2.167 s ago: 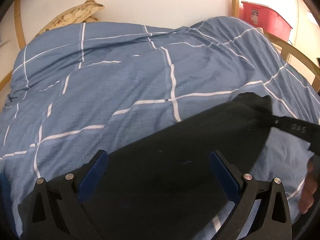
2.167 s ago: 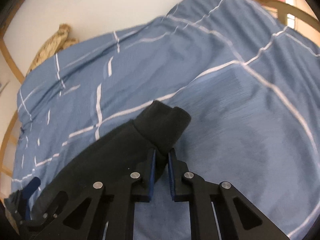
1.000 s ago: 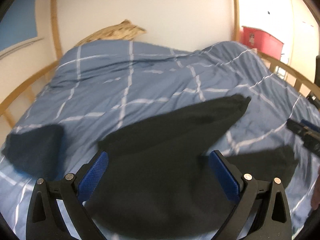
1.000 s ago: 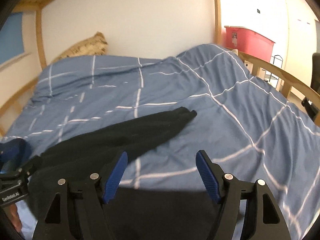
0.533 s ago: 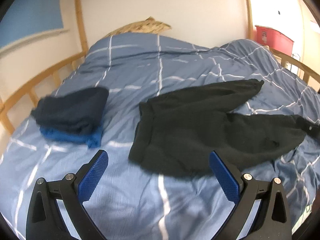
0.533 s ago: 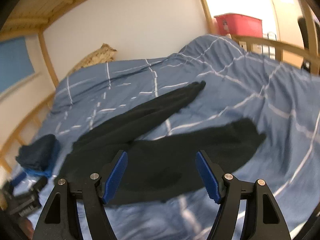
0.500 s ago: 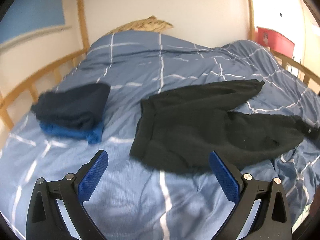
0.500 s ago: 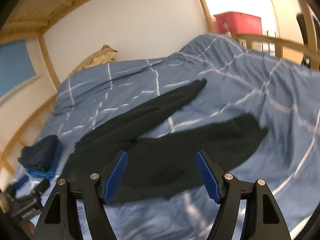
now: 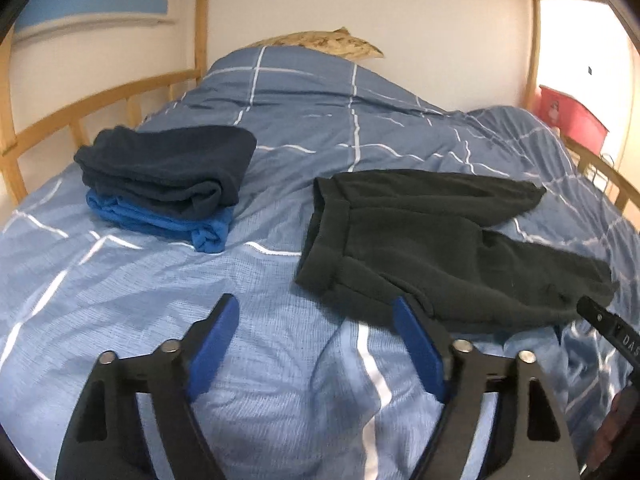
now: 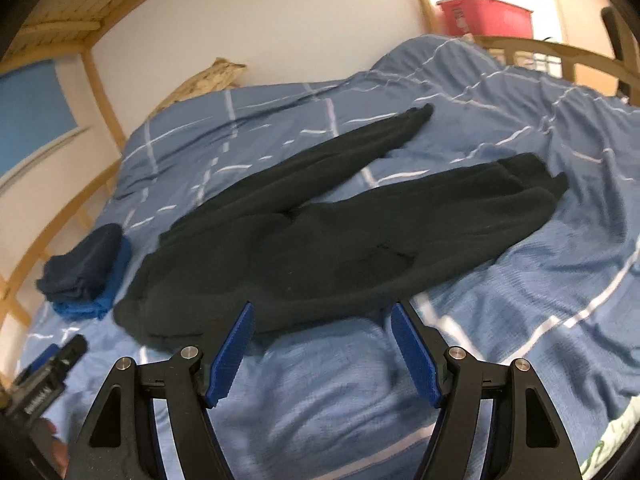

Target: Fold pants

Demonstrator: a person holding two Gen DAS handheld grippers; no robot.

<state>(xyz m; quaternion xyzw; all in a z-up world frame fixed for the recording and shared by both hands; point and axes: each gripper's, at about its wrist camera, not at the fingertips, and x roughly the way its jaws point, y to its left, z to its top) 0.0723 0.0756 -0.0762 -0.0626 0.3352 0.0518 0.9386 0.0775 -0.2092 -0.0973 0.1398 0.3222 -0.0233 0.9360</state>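
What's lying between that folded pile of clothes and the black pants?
Only blue checked duvet lies between the folded pile and the black pants, per the left wrist view.

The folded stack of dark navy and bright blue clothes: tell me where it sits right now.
In the left wrist view, the folded stack of dark navy and bright blue clothes lies on the blue checked duvet, left of the black pants, near the wooden bed rail.

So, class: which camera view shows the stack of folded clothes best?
The left wrist view: the stack of folded clothes sits near and unobstructed, with dark navy layers over a bright blue one. The right wrist view shows it only small and blurred near the left edge.
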